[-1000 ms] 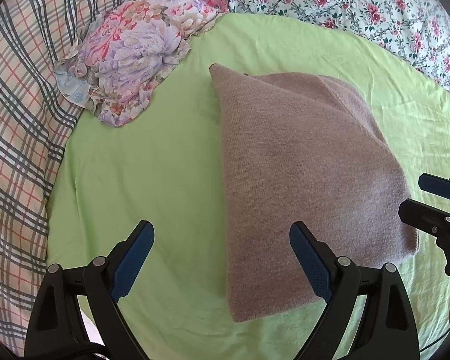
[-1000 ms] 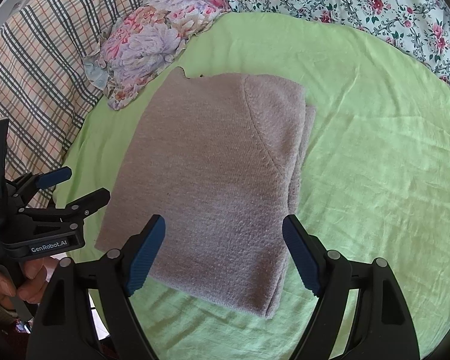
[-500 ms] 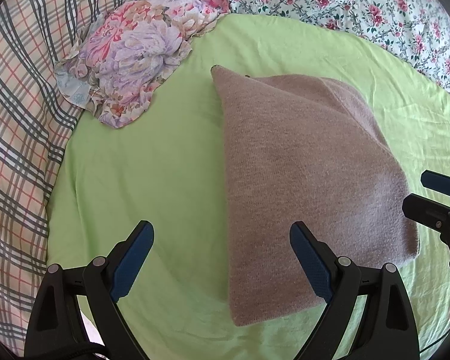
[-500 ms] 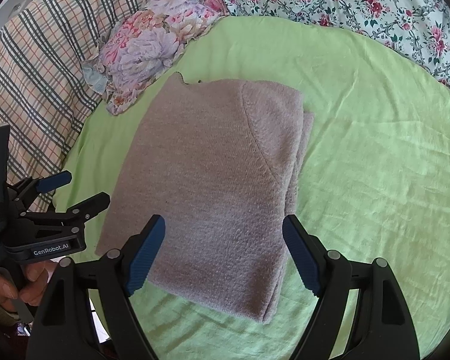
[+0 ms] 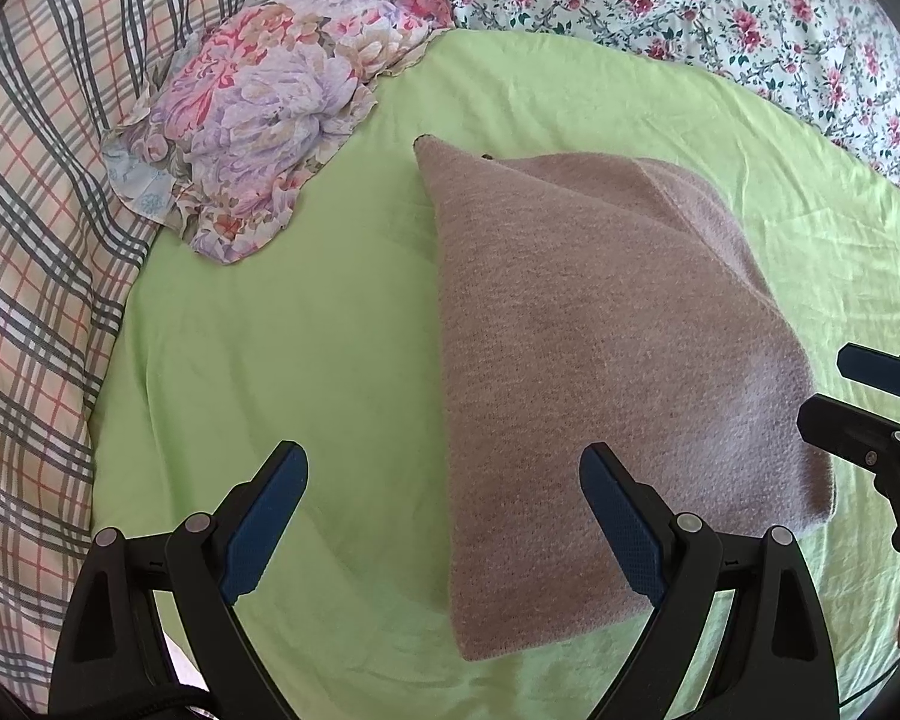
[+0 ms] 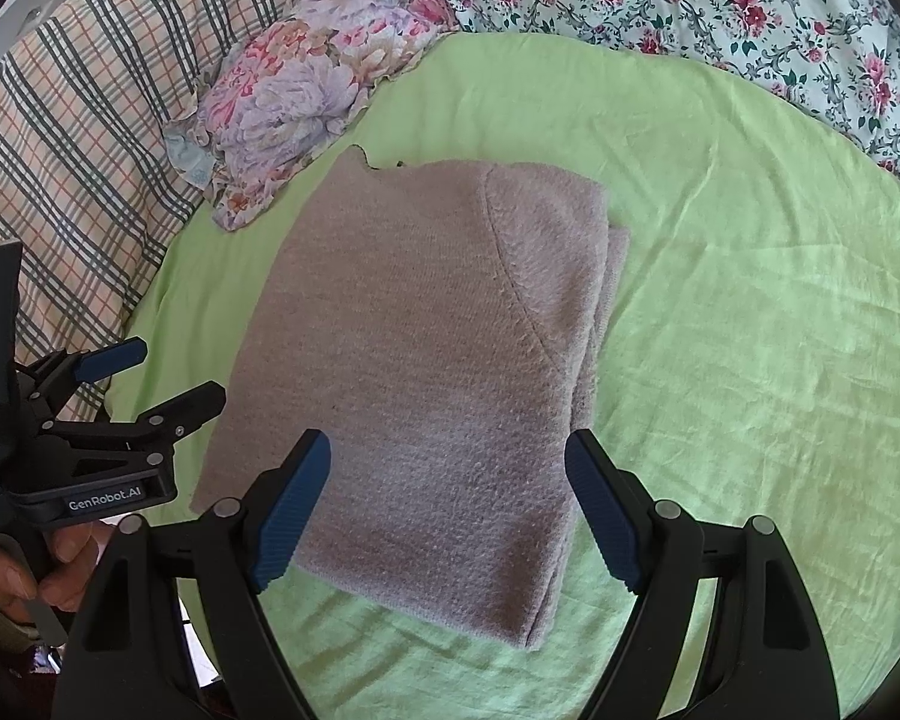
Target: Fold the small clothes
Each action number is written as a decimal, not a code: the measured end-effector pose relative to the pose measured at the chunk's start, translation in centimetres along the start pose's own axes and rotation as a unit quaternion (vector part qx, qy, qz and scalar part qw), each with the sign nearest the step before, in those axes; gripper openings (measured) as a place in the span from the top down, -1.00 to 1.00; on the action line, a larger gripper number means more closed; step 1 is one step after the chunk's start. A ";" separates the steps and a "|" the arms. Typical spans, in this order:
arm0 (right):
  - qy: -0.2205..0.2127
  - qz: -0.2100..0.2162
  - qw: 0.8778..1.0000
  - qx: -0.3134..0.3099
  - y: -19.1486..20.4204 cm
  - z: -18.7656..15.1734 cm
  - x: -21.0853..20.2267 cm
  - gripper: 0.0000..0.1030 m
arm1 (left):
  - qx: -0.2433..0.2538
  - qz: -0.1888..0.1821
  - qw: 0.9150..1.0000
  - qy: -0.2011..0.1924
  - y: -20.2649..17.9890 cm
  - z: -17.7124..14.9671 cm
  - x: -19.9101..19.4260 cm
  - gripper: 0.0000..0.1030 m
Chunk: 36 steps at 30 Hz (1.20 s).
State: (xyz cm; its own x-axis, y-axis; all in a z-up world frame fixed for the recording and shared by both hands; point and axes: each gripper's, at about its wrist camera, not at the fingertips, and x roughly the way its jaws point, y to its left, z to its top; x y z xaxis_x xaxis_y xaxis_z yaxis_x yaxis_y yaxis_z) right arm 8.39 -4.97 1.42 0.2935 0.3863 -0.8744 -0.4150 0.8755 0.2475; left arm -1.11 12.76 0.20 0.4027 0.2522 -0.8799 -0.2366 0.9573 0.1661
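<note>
On your far left lies the plaid bedding, and against it the floral cushion, resting on the edge of the green sheet. Your left gripper hangs over that sheet with its fingers spread wide and nothing between them — the left pad over bare green, the right pad over the near edge of the folded knit. In the right wrist view your hand shows at the lower left, wrapped around that gripper's handle.

The folded mauve sweater lies flat in the middle of the green sheet, just beside the cushion but apart from it, with a sleeve seam curving across its top layer.

Your right gripper hovers above the sweater's near edge — released too, pads wide apart, gripping nothing. Beyond, at the top right, runs the rose-print bedspread.
</note>
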 end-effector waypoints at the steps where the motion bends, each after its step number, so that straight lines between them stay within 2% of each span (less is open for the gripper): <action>1: 0.000 0.000 1.000 0.001 -0.1 0.1 0.0 -0.57 | 0.000 0.000 1.000 0.000 0.0 0.1 0.0 -0.80; 14: -0.006 -0.006 1.000 0.011 -0.9 0.9 0.7 -0.57 | 0.000 -0.012 1.000 -0.009 0.5 1.0 1.2 -0.80; 26: -0.003 -0.004 1.000 0.026 -2.0 1.2 1.5 -0.57 | -0.016 0.000 1.000 0.003 2.1 2.0 2.8 -0.80; 36: -0.001 0.000 1.000 0.023 -1.4 1.3 1.9 -0.57 | -0.025 0.002 1.000 0.009 2.2 1.2 2.8 -0.80</action>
State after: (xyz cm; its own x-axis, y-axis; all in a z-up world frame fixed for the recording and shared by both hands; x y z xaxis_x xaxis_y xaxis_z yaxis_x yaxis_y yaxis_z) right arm 10.65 -5.14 -0.02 0.2948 0.3862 -0.8741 -0.3752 0.8880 0.2658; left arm 0.56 15.72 -1.32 0.3854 0.2536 -0.8872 -0.2822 0.9478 0.1483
